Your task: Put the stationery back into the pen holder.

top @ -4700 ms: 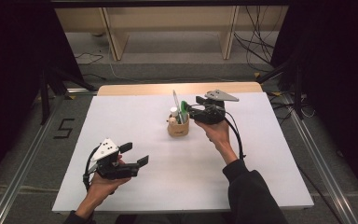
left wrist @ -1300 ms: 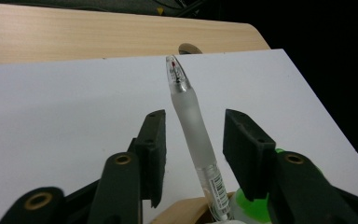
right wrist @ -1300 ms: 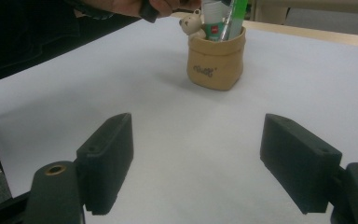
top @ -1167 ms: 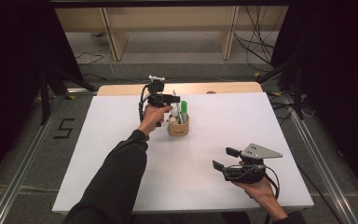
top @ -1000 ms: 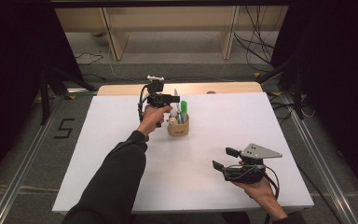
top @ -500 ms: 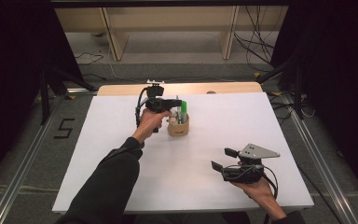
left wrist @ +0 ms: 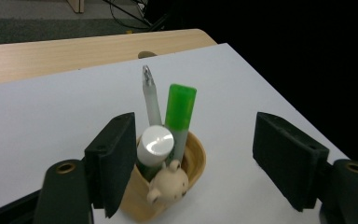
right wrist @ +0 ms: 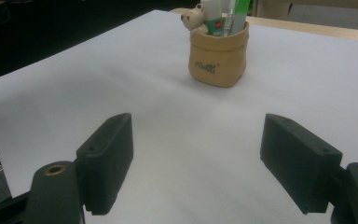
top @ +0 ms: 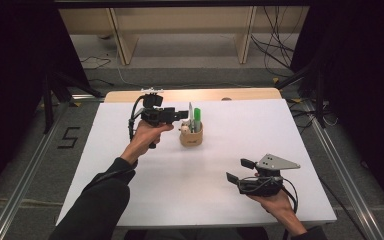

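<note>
**Pen cup: stands just beyond the left jaws**

Pen cup (top: 191, 136) upright mid-table, holding a green marker (left wrist: 179, 116), a silver-tipped pen (left wrist: 151, 99) and a white-capped tube (left wrist: 154, 142), all near vertical. Left gripper (top: 180, 114) beside it, jaws just opening, empty. Right gripper (top: 236, 170) well apart, wide, empty.

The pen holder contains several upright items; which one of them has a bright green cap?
The marker with the bright green cap, on the right in the left gripper view. The pen beside it is pale with a silvery tip, and the short tube in front has a round silver top.
</note>
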Motion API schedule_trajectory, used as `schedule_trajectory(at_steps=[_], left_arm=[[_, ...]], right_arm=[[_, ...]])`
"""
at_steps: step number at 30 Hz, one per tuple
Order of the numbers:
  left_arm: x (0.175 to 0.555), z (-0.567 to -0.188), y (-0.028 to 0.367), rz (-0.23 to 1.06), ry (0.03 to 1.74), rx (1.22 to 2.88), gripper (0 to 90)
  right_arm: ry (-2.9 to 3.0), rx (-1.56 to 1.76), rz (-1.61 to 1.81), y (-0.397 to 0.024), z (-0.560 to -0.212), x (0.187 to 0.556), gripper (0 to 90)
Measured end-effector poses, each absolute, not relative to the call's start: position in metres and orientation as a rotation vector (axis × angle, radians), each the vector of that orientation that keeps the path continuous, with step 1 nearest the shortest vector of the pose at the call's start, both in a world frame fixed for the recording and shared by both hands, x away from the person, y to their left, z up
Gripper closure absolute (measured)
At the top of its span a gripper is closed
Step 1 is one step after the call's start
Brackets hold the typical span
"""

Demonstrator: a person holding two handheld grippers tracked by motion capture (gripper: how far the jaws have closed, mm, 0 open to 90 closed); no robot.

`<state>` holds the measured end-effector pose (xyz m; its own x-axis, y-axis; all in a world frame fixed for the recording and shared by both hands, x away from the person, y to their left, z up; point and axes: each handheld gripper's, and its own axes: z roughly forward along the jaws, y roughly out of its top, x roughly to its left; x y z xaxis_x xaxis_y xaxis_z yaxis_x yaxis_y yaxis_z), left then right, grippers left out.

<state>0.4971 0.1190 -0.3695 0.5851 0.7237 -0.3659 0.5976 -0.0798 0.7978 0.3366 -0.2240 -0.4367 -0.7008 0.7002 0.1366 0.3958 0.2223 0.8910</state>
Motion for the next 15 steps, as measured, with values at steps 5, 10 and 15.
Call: schedule_trajectory(at_steps=[5,10,15], left_arm=[[0.472,-0.37,0.127,0.146,1.03,1.782,25.1],[0.45,-0.375,0.131,0.155,0.97,1.81,21.4],[0.433,-0.382,0.135,0.145,0.937,1.827,20.1]], right_arm=[[2.199,1.042,1.486,-0.224,-0.437,0.338,26.0],[2.191,1.052,1.499,-0.225,-0.438,0.338,25.5],[2.186,1.056,1.518,-0.225,-0.437,0.337,25.3]])
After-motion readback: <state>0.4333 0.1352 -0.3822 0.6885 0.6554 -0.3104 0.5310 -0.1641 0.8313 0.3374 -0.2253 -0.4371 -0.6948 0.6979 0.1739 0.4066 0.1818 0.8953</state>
